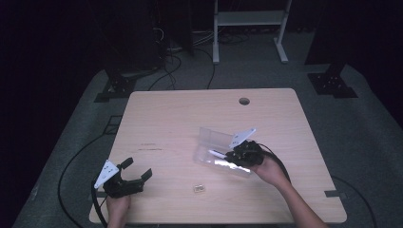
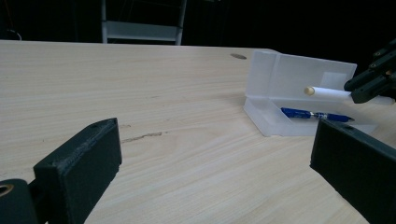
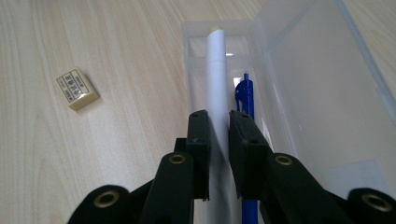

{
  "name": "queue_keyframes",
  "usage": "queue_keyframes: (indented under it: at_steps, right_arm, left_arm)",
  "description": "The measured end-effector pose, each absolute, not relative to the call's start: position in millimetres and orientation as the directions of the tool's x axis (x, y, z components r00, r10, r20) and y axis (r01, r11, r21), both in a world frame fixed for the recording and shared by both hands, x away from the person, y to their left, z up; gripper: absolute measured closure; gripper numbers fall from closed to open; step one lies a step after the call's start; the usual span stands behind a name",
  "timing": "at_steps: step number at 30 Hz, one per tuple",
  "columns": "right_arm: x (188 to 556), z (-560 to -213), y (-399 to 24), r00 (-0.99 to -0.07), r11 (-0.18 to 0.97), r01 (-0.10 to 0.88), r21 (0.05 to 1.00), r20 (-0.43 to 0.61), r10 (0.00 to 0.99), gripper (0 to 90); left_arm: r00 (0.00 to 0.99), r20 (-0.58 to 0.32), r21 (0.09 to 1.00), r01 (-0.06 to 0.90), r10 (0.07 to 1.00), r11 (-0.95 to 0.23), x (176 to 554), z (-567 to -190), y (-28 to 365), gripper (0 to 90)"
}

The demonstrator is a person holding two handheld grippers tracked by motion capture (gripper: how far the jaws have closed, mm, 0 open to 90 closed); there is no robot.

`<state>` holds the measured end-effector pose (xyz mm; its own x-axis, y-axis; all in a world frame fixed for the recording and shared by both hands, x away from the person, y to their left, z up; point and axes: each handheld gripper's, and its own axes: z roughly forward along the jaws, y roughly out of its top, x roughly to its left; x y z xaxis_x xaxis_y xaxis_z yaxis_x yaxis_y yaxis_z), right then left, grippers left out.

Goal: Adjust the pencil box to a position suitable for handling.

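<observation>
White pen in our right gripper, over clear case.
L gripper jaws wide, nothing between; R clamps pen above blue pen in case; eraser beside on table.

Lower length of white pen hidden between right gripper pads, tail end cut off at bottom edge of right gripper view. Blue pen mostly masked behind the right-hand jaw, only clip end visible there. Print on eraser too small to read; in high view just a pale speck. Clear case partly blocked by left gripper near jaw, right end cut by frame edge. Case floor under pens hard to make out through glare in high view.
</observation>
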<state>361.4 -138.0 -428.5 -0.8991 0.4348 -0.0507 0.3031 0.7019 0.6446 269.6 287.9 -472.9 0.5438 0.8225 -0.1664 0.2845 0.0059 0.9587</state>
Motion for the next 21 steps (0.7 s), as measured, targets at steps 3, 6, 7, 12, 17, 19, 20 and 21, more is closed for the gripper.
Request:
queue_keyframes:
  at_steps: [3,6,7,12,17,19,20,21]
  right_arm:
    - [363.3,-429.7,-137.5,-0.899,0.704,0.306,0.640,-0.048,0.435,78.3]
    - [365.4,-430.5,-137.4,-0.898,0.703,0.312,0.639,-0.043,0.438,78.3]
    - [365.9,-430.9,-137.0,-0.898,0.702,0.315,0.638,-0.040,0.438,78.3]
    - [367.9,-433.8,-133.9,-0.902,0.710,0.312,0.632,-0.038,0.430,78.3]
    - [370.3,-437.8,-132.1,-0.903,0.716,0.321,0.620,-0.028,0.429,78.3]
    - [371.2,-439.9,-132.0,-0.904,0.718,0.322,0.616,-0.023,0.426,78.3]
    - [371.2,-440.8,-131.8,-0.904,0.720,0.325,0.614,-0.022,0.427,78.3]
    - [371.5,-441.9,-131.6,-0.904,0.722,0.324,0.612,-0.025,0.426,78.3]
  left_arm:
    - [0.544,-0.166,0.959,0.284,0.822,0.005,269.7,-472.9,287.9,1.1]
    - [0.543,-0.166,0.959,0.284,0.823,0.006,269.7,-472.9,288.0,1.1]
    - [0.543,-0.166,0.959,0.284,0.823,0.006,269.6,-472.9,288.1,1.1]
    - [0.544,-0.165,0.959,0.284,0.823,0.005,269.7,-472.8,288.0,1.1]
    - [0.543,-0.166,0.959,0.282,0.823,0.008,269.5,-472.7,288.4,1.1]
    - [0.543,-0.166,0.959,0.282,0.823,0.007,269.5,-472.7,288.4,1.1]
    - [0.543,-0.166,0.959,0.282,0.823,0.007,269.5,-472.7,288.3,1.1]
    - [0.544,-0.166,0.959,0.282,0.823,0.008,269.5,-472.7,288.3,1.1]
